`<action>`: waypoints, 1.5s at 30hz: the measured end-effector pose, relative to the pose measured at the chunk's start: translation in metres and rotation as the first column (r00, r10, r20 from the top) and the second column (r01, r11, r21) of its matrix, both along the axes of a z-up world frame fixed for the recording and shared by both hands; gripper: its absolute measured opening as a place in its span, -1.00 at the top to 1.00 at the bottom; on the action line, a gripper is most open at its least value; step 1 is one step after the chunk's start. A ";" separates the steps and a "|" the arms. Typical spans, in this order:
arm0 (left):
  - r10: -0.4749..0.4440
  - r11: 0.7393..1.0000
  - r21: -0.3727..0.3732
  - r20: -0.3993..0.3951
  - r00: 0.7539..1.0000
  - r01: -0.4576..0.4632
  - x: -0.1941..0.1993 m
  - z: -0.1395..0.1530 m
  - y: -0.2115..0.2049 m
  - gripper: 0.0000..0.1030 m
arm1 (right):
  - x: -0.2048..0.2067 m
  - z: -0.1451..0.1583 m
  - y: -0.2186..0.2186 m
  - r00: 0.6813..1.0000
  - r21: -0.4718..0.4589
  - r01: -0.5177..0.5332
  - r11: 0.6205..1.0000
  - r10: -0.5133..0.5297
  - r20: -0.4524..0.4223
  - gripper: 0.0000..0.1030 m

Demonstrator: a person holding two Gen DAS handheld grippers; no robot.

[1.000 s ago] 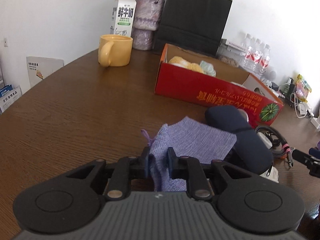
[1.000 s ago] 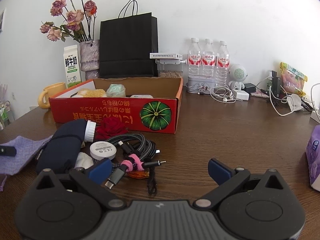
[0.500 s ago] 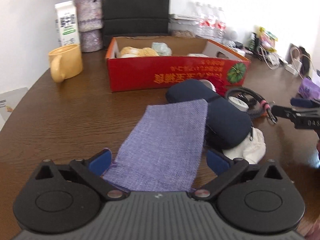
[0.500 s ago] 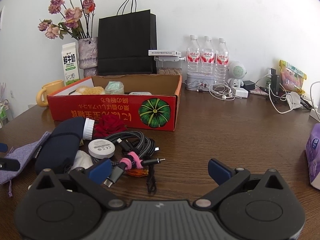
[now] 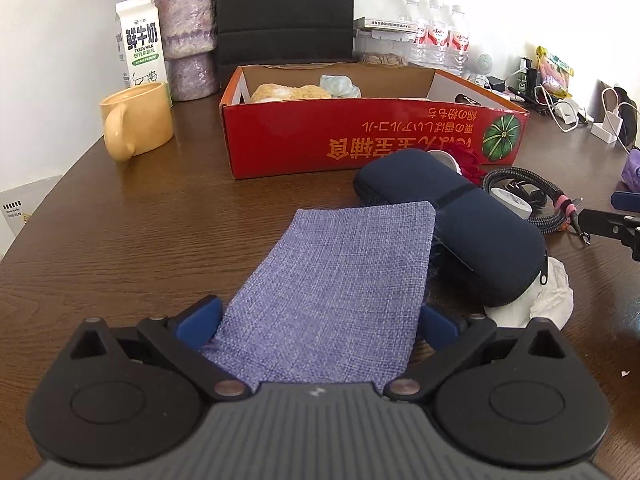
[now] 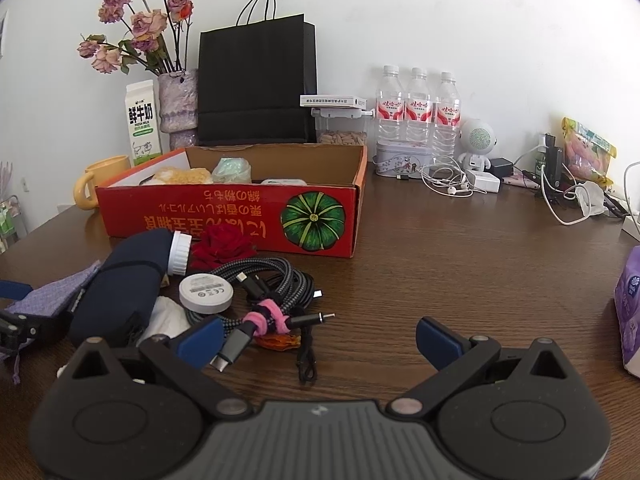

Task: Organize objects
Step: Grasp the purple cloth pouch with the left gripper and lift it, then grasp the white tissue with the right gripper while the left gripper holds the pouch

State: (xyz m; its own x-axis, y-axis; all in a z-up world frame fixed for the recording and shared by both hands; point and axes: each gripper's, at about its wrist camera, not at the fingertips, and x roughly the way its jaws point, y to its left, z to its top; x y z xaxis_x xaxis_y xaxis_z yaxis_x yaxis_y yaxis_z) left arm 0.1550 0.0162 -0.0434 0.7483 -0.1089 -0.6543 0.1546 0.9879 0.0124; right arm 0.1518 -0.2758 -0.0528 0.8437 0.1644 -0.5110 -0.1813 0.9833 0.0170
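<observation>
Between the left tongs, 1 purple cloth pouch lies flat on the brown surface; the jaws are wide apart, closing a little, not pressing it. Beside it sit 1 dark blue case and 1 red box. Farther back stand 3 water bottles. The right tongs are wide open, holding nothing.

PLACE: you are in a lived-in home room | SURFACE: dark wooden table against a white wall | SIGNS: vase of dried roses, milk carton, yellow mug, water bottles, black paper bag, chargers and earphones lying about
</observation>
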 end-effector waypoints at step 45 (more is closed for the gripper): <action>0.113 0.991 -0.088 0.157 0.981 -0.100 -0.071 0.029 0.008 0.63 | -0.019 -0.010 0.121 0.966 -0.061 -0.224 0.973 0.214 -0.143 -1.00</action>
